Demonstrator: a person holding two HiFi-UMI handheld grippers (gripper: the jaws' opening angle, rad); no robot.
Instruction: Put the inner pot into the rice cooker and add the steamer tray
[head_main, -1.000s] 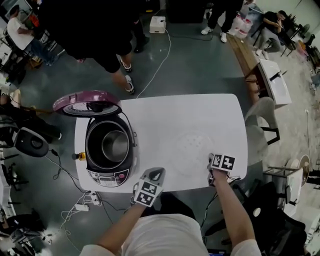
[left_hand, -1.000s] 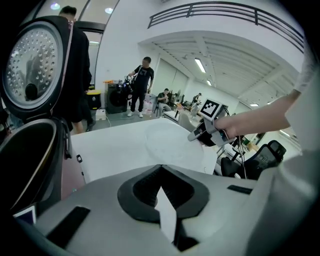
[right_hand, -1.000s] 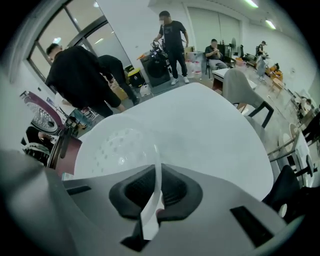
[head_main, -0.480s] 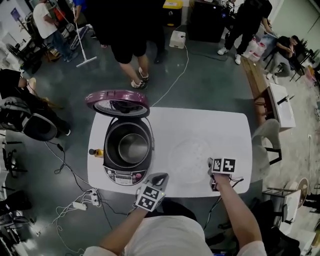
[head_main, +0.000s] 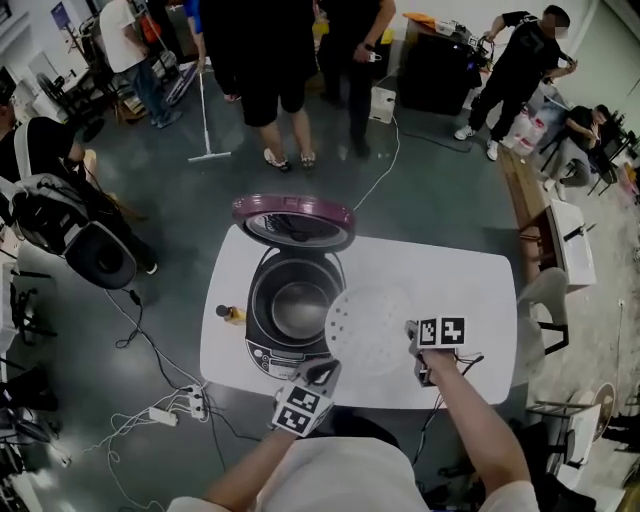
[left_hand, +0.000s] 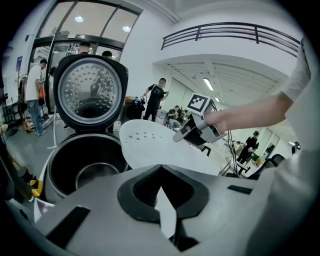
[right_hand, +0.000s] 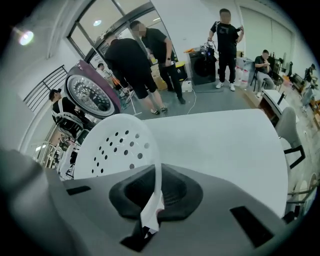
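**White perforated plastic steamer tray held just right of the open rice cooker**

Head view: the dark cooker stands at the left end of the white worktop with its purple lid raised. The round metal inner pot already sits inside it. The right gripper holds the tray by its right rim, lifted off the worktop. The tray's left edge overlaps the cooker's mouth, so the pot opening lies to the left of the fingers. The left gripper hovers at the near edge, just in front of the cooker. It is the nearer one to the pot, but it carries nothing.

Left gripper view: its fingers are pressed together and empty. The pot gapes ahead and to the left, and the tray hangs tilted beside it on the right.

Right gripper view: the fingers pinch the tray's thin rim edge-on. The disc stretches away up and left toward the lid.

The coming move probably calls for carrying the tray leftward and levelling it until it centres over the pot.
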